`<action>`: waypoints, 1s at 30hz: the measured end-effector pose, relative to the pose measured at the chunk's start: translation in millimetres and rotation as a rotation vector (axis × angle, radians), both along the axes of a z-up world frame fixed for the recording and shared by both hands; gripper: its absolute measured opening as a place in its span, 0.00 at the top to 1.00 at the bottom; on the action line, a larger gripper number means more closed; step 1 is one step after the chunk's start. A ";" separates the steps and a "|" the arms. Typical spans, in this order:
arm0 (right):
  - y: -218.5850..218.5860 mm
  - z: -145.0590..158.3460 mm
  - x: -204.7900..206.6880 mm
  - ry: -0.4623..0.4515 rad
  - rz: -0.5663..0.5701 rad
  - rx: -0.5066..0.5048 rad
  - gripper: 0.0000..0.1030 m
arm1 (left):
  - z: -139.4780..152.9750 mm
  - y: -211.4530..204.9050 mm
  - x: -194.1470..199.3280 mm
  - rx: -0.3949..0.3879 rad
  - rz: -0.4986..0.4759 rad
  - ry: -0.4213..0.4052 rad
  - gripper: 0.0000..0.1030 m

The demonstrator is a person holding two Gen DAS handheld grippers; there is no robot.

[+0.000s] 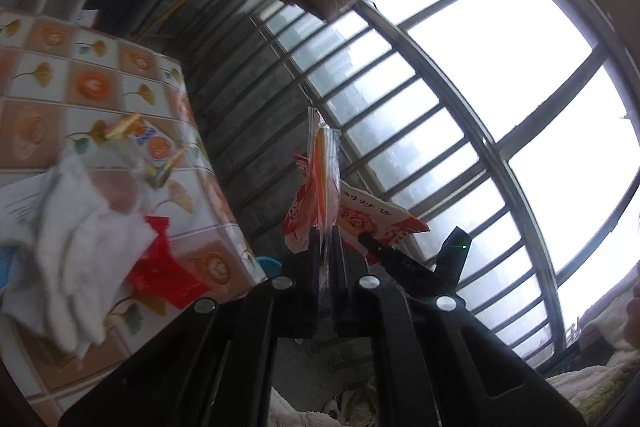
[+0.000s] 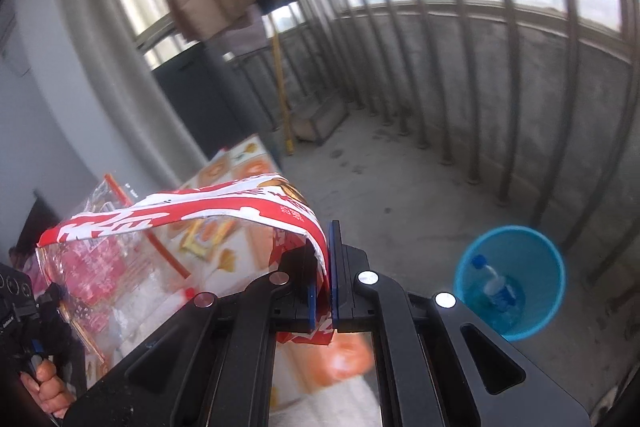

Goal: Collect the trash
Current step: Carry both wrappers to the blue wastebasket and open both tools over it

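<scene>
I am gripping one red-and-white snack wrapper [image 2: 224, 211] with both tongs, my left tongs [image 1: 329, 239] clamped on its clear end and my right tongs [image 2: 323, 267] pinching its torn red strip. I am carrying it off the bench [image 1: 100, 75]. Next, I judge, it must reach the blue bin [image 2: 512, 283], lower right of my right tongs, and both tongs must release.

Two grippers [image 1: 327, 251] [image 2: 323, 267], one red wrapper [image 2: 192, 215], one blue bin [image 2: 512, 279], one bottle [image 2: 496, 287] inside, one white cloth [image 1: 80, 247].
</scene>
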State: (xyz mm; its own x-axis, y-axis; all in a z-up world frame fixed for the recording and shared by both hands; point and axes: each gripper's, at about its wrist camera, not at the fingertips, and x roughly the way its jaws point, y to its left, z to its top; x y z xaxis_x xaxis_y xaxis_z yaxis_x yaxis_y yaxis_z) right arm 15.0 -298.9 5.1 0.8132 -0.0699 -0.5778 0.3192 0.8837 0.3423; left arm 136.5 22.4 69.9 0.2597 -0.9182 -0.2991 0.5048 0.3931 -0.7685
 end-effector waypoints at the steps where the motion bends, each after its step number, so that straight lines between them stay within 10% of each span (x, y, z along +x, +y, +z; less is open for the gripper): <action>1: -5.1 -1.7 -3.8 0.003 -0.015 0.002 0.97 | 0.8 -16.8 2.6 0.023 -0.024 -0.004 0.97; 15: -134.0 -58.8 -78.0 0.118 -0.397 0.102 0.96 | -23.9 -260.1 16.3 0.387 -0.321 -0.036 0.96; 30: -223.3 -152.3 -71.9 0.308 -0.606 0.205 0.91 | -149.5 -474.1 18.9 0.795 -0.500 -0.005 0.96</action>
State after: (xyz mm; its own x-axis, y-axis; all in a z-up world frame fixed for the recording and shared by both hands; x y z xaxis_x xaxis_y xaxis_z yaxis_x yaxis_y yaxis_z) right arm -56.9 -522.2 -147.3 0.4628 -0.3239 -0.8252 0.8435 0.4473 0.2975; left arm 155.4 -451.7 -79.7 -0.1071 -0.4502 -0.8865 0.7595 0.5383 -0.3651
